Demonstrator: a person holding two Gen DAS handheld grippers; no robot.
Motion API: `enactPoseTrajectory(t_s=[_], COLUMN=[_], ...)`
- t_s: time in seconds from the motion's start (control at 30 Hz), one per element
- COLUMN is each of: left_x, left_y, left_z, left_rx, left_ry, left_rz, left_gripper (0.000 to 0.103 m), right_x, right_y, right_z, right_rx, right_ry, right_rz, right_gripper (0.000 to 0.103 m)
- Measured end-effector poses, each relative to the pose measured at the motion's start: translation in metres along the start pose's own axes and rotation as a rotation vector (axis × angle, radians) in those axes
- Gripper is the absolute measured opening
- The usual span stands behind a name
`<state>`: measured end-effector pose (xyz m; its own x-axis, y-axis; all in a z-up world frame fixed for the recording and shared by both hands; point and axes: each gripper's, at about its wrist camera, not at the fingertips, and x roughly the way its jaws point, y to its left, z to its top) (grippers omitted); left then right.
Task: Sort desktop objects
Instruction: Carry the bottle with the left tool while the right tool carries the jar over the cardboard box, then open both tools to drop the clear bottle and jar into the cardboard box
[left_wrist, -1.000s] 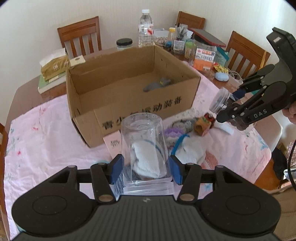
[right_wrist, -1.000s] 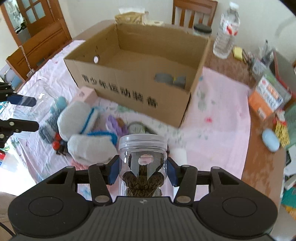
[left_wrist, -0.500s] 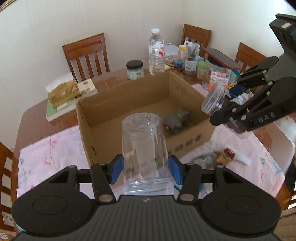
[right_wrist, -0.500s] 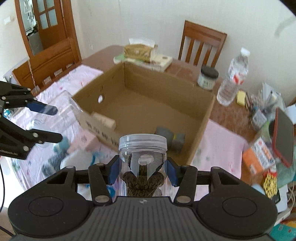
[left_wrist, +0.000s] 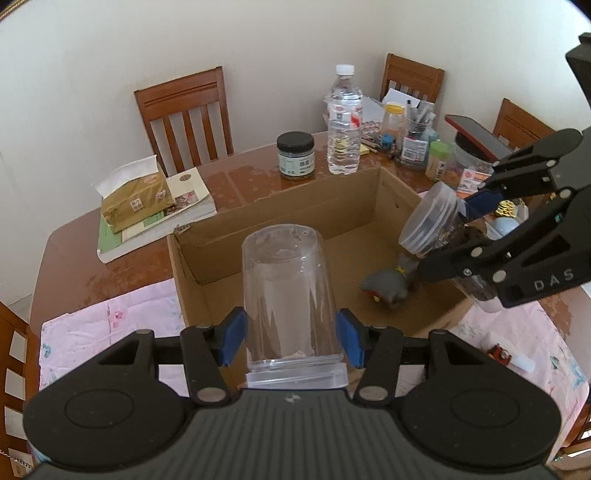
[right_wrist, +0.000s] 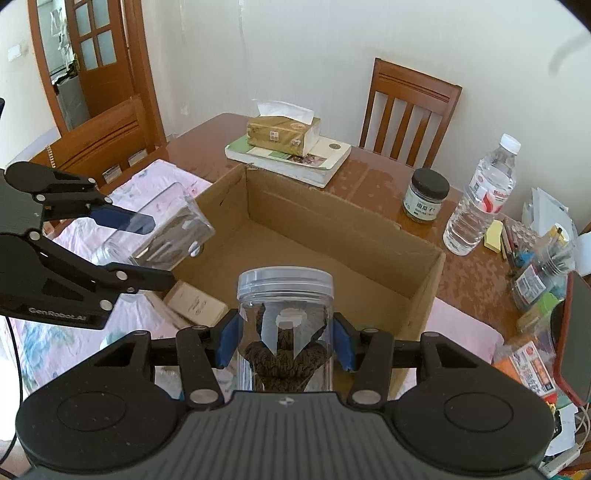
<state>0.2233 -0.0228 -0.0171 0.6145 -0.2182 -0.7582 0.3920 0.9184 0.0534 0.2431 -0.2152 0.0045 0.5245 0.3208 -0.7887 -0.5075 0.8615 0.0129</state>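
Note:
My left gripper (left_wrist: 291, 341) is shut on an empty clear plastic jar (left_wrist: 288, 295), held bottom-forward over the near wall of the open cardboard box (left_wrist: 295, 206). The right gripper (right_wrist: 286, 341) is shut on a lidded clear jar (right_wrist: 285, 317) with brown knitted stuff inside, held over the box's (right_wrist: 332, 221) near edge. In the left wrist view that lidded jar (left_wrist: 432, 225) and the right gripper (left_wrist: 480, 236) hang over the box's right wall. A grey toy (left_wrist: 388, 288) lies inside the box, and a small beige carton (right_wrist: 195, 306) too.
Pink cloth (left_wrist: 110, 332) covers the near table. Behind the box stand a tissue pack on books (left_wrist: 147, 210), a black-lidded jar (left_wrist: 295, 155), a water bottle (left_wrist: 343, 129) and desk clutter (left_wrist: 417, 136). Wooden chairs (left_wrist: 184, 114) ring the table.
Both grippers carried their jars up and forward, from over the loose items on the pink cloth to over the cardboard box. Both grips stayed as they were.

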Motion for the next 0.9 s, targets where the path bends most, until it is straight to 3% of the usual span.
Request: enactPoseTrajectory(t_s=[0.7, 0.77, 0.83, 0.9], left_x=[0.065, 0.068, 0.067, 0.064], left_y=[0.019, 0.02, 0.019, 0.018], left_z=[0.008, 0.009, 0.008, 0.008], left_rx=[-0.034, -0.035, -0.025, 0.0], left_ry=[0.079, 0.1, 0.087, 0.075], left_rz=[0.03, 0.026, 0.053, 0.073], left_gripper=[0.055, 0.07, 0.081, 0.083], right_x=[0.062, 0.064, 0.064, 0.061], right_y=[0.0, 0.0, -0.003, -0.004], right_z=[0.024, 0.024, 0.024, 0.024], right_rx=[0.083, 0.089, 0.113, 0.122], right_ry=[0.059, 0.055, 0.05, 0.035], right_rz=[0.039, 0.046, 0.063, 0.046], right_gripper=[0.057, 0.058, 0.067, 0.085])
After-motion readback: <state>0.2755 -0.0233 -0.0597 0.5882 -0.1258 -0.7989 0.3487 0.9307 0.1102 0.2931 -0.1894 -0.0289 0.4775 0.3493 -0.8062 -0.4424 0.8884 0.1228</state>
